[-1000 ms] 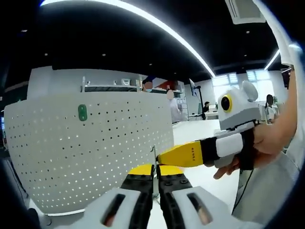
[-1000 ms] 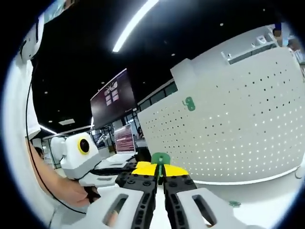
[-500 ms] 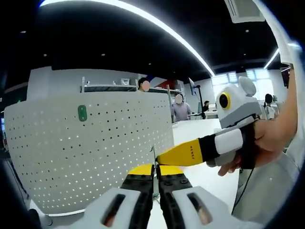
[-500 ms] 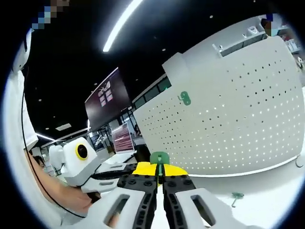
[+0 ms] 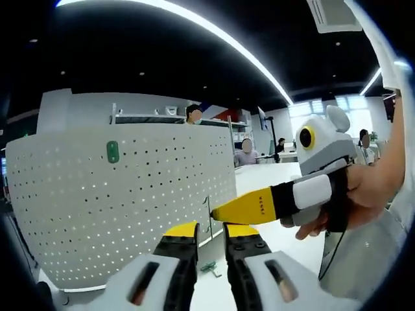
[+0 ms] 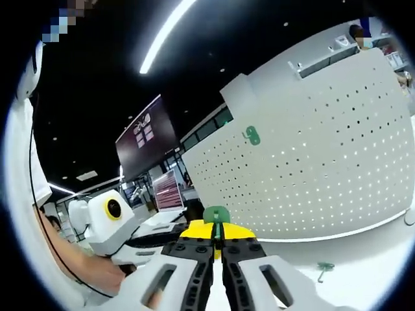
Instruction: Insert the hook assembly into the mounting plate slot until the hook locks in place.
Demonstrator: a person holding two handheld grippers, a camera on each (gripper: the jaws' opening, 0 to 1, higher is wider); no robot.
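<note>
The white perforated mounting plate stands upright, with one green hook hanging high on it. My right gripper is shut on the green hook assembly, held in the air in front of the plate. In the left gripper view the right gripper reaches in from the right, a thin metal part of the hook assembly at its yellow tip. My left gripper sits just below that tip, jaws apart, with nothing between them.
A loose green hook lies on the white table near the plate's foot. A person's hand grips the right gripper. Other people stand at desks far behind the plate.
My left gripper's jaws have parted and let go of the hook assembly. The right gripper still holds it in about the same place.
</note>
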